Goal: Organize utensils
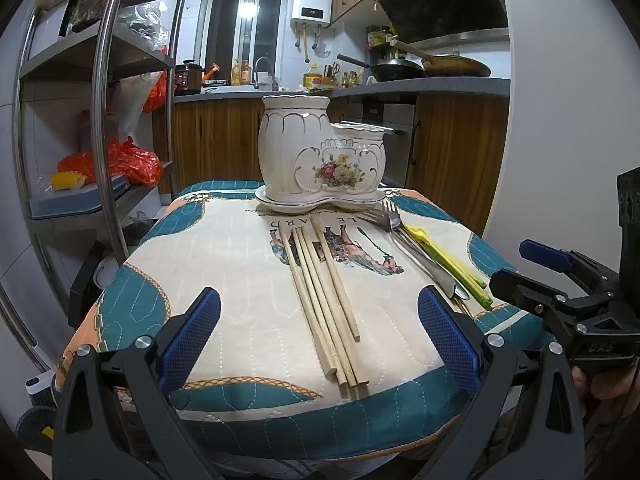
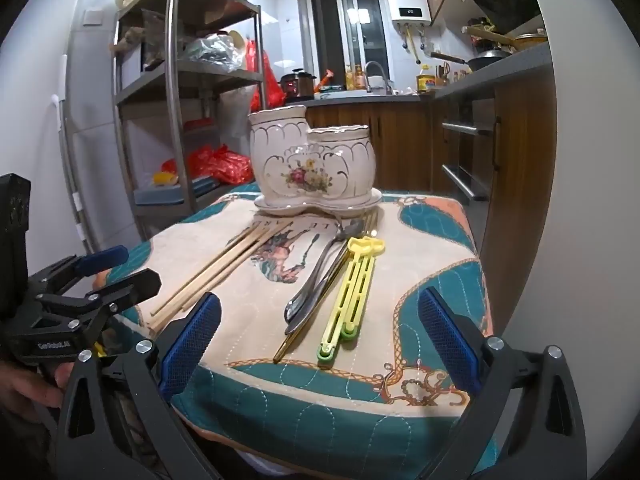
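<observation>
- Left gripper (image 1: pixel 318 336): its blue-padded fingers (image 1: pixel 191 340) are standing wide apart and holding nothing, hovering over the near edge of the quilted teal-and-cream tabletop (image 1: pixel 248 272).
- Bundle of pale wooden chopsticks (image 1: pixel 324 300) is lying flat between and just beyond those fingers, long axis running away from the camera toward the holder, near ends close to the tabletop edge.
- Right gripper (image 2: pixel 318 338): fingers (image 2: pixel 450 340) are likewise spread and empty, facing the second group of utensils.
- Steel spoon-and-fork cluster (image 2: pixel 316 280) and the yellow-green plastic training chopsticks (image 2: pixel 352 292) are lying side by side ahead of the right gripper, handles pointing roughly toward it, tips toward the holder.
- White ceramic two-compartment utensil holder with floral print (image 1: pixel 320 156) is standing upright on its saucer at the far side; both compartments appear empty from here.
- Judgement: nothing sorted yet. Left gripper is nearer the wooden chopsticks; since they lie along its approach line, closing across their width looks feasible.
</observation>
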`<state>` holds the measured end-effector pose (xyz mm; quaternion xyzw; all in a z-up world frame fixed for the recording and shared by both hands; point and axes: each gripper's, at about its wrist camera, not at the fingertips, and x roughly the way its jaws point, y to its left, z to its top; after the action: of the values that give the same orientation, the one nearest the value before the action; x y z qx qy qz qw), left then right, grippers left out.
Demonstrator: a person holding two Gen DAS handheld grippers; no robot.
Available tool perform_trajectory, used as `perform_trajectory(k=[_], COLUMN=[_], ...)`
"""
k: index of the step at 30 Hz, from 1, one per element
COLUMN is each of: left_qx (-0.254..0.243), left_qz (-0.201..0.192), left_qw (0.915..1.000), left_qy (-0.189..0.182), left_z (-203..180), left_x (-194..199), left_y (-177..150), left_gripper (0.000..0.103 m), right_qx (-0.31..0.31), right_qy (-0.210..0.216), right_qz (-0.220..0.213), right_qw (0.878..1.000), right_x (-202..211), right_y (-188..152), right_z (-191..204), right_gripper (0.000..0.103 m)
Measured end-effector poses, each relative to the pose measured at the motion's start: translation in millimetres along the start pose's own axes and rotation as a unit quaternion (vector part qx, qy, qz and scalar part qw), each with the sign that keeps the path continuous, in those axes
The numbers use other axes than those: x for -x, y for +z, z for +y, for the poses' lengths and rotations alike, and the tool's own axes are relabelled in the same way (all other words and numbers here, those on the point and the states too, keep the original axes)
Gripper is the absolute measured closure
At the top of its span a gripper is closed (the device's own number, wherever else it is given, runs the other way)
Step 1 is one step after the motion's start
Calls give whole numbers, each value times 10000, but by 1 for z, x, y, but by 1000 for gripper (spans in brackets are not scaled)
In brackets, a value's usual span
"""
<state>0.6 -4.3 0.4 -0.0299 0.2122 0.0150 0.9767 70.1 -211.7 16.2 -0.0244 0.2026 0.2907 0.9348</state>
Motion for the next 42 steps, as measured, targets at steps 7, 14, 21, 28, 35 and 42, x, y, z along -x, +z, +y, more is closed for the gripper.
perform_trajectory(k=[7, 14, 21, 28, 35, 42], left_qx=[-7, -16, -19, -17, -18, -18], left_qz=[-6, 2, 3, 7, 14, 16], left_qw=[10000, 10000, 10000, 10000, 10000, 10000], left_qy=[8, -9, -3, -16, -16, -15], left_z=[0, -1, -1, -1, -1, -1], left_x=[0, 0, 0, 0, -1, -1], left_y=[-1, -1, -1, -1, -2, -2], left_gripper=[6, 6, 6, 6, 6, 6], right_qx=[-16, -17, -20, -27, -25, -29], right_qy=[11, 20, 25, 33, 38, 39], right_qz=[10, 22, 36, 53, 56, 62], right_qw=[10000, 10000, 10000, 10000, 10000, 10000], right_x=[-1, -3, -3, -3, -4, -4], right_y=[-1, -2, -2, -3, -4, -3], right_z=[1, 1, 0, -1, 0, 0], right_gripper=[5, 5, 5, 5, 5, 5])
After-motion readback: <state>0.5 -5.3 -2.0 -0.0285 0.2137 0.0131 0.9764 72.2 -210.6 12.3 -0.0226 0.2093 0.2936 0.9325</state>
